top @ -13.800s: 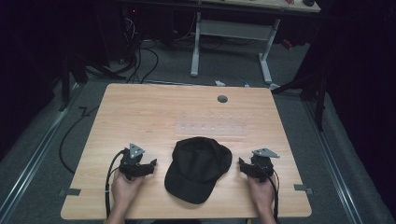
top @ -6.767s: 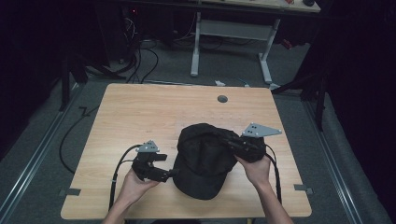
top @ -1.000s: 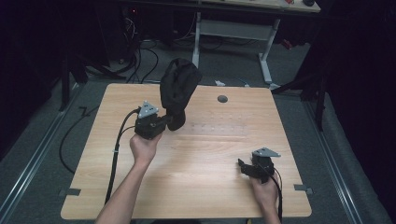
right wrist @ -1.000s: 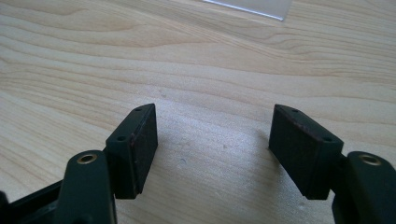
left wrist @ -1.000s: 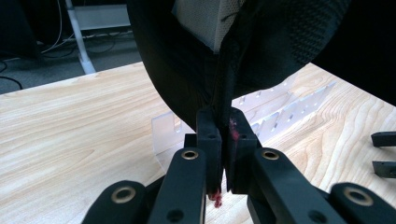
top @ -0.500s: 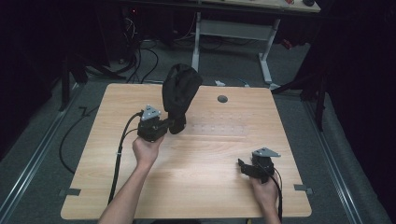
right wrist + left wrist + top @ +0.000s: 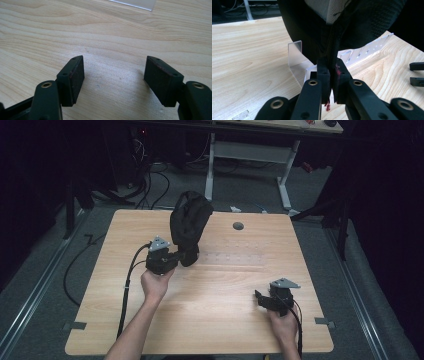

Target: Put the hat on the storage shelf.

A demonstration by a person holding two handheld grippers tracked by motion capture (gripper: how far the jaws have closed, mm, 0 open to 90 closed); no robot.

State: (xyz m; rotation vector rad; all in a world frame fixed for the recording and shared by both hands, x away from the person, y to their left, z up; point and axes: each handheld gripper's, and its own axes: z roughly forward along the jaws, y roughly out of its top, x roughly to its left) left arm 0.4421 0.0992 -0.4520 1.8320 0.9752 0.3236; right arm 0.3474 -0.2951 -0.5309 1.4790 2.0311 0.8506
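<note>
Left gripper (image 7: 181, 258), black, two-jawed, hand-held: sat at about ten o'clock from table centre, jaws clenched on a pinched fold of the black fabric baseball cap (image 7: 189, 220). The left gripper view showed both pads (image 7: 323, 75) squeezed on the cloth with almost no gap. Cap: hung upright above the jaws, clear of the tabletop, crown uppermost; likely gripped at an edge so its body stood free for placing. Clear acrylic slotted stand (image 7: 298, 56): stood on the wood directly beyond the cap in the left gripper view, faint in the high view at twelve o'clock; judged the probable destination. Light wooden table (image 7: 225, 315): bare grain at centre. Small dark round grommet (image 7: 238, 226): at one o'clock, apart from the cap. Right gripper (image 7: 263, 300), black, two-jawed: rested at four o'clock, jaws spread and grasping nothing, apparently parked while the left worked alone.
</note>
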